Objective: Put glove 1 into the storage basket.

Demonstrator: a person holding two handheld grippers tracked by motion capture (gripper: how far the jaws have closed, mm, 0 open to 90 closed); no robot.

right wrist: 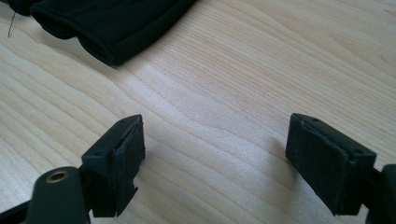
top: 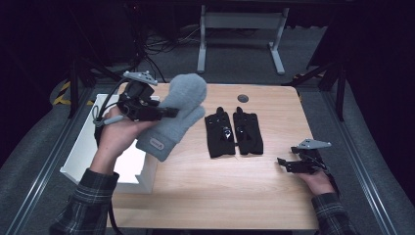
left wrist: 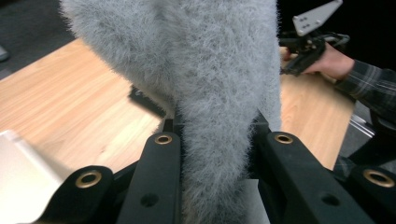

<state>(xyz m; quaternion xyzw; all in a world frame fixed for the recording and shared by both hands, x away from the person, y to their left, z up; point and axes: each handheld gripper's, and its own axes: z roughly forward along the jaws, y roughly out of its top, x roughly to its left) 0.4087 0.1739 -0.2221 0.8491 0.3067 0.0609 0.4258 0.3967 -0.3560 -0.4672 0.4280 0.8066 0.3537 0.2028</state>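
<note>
While the left claw (top: pixel 169 112) was raised off the worktop (top: pixel 220 196) at about ten o'clock in the high view, its hand (top: pixel 115 134) had the wrist bent back and the tool pointing level toward three o'clock, with the jaws clamped on a grey fuzzy mitten (top: pixel 178 115). That mitten hung in the air between them, its rounded tip up toward twelve o'clock and its cuff drooping toward six, above the edge of a white box (top: pixel 105 161) at the worktop's nine o'clock side. In the left claw view the fuzzy fabric (left wrist: pixel 210 93) was pinched between the two black jaws. At about four o'clock the right claw (top: pixel 283 163) rested low by the worktop's edge, its hand (top: pixel 318 181) flat and the tool aimed toward nine o'clock; its jaws stood wide apart on nothing, over bare wood. By count there were one grey mitten, two black gloves (top: pixel 234 132) lying side by side at the centre, one white box, and two claws.
</note>
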